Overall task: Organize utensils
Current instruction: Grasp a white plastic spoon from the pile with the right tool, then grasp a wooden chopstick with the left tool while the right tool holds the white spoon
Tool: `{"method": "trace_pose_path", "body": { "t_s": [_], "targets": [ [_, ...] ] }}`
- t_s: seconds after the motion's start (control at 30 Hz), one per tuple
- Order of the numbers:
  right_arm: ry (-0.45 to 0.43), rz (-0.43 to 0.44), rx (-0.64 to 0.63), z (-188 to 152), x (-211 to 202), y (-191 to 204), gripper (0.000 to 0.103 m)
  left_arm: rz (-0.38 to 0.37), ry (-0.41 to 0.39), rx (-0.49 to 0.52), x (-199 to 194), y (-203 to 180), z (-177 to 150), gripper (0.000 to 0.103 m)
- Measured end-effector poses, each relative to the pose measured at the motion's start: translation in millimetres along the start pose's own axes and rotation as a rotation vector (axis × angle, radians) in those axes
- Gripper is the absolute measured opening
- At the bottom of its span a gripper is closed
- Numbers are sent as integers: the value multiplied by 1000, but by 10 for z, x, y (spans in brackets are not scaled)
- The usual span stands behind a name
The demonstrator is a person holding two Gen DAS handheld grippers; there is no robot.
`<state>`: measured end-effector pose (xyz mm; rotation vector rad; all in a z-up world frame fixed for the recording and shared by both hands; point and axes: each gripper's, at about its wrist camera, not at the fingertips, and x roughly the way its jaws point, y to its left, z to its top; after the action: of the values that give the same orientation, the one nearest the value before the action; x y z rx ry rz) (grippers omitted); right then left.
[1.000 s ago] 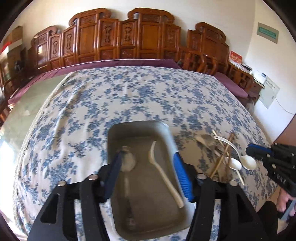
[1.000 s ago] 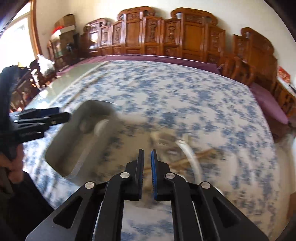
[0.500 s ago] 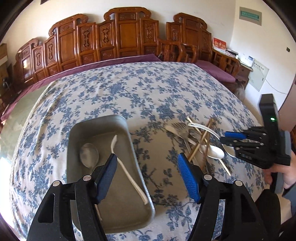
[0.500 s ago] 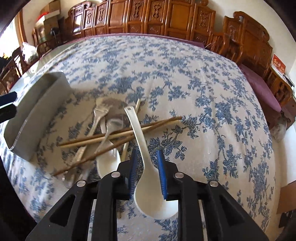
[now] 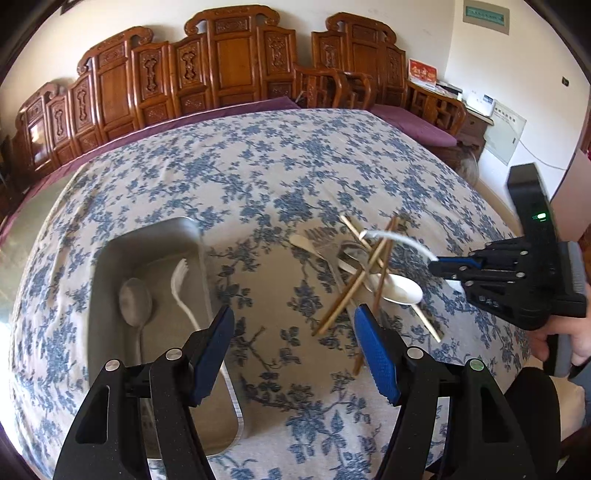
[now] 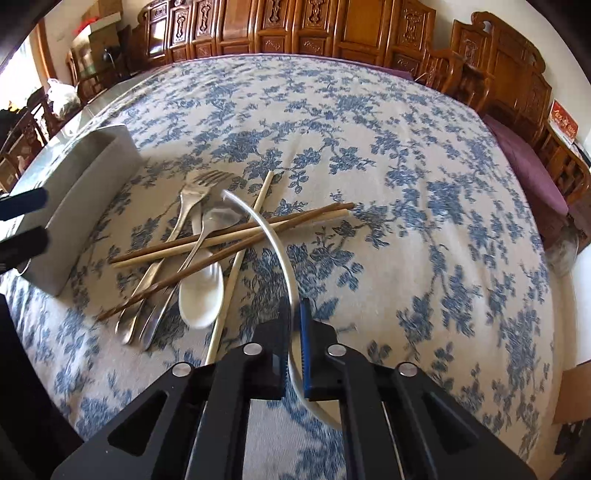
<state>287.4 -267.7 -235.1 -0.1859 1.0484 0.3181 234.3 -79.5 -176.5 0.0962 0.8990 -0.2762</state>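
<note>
Right gripper clamping white spoon, left gripper wide, only its view shows tray contents.

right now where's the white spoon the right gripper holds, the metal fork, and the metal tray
white spoon (image 6: pixel 275 236), right wrist view, on its curved handle
metal fork (image 6: pixel 192 192), right wrist view, on the neck below the tines
metal tray (image 5: pixel 107 254), left wrist view, on its left wall

Nothing really readable here. The green wall sign and the red card on the sideboard both carry lettering, but it's way too small to make out. The embossed marking on the right tool is too blurred to read.
</note>
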Motion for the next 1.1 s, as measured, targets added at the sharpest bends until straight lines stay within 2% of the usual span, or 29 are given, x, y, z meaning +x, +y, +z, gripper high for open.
{"method": "trace_pose_path", "body": {
  "t_s": [0.2, 0.37, 0.73, 0.93, 1.1],
  "targets": [
    [-48, 9, 30, -169, -305, -72, 4, -20, 7, 35, 79, -181, -41, 64],
    [-85, 29, 77, -288, -452, -190, 4, -40, 13, 71, 198, -330, -52, 53],
    [-87, 39, 99, -309, -472, -282, 4, -92, 59, 92, 528, -512, -64, 27],
    [-91, 47, 99, -289, -492, -274, 4, -106, 73, 89, 638, -525, -36, 19],
    [-91, 47, 98, -287, -495, -272, 4, -120, 80, 84, 708, -527, -31, 18]
  ]
}}
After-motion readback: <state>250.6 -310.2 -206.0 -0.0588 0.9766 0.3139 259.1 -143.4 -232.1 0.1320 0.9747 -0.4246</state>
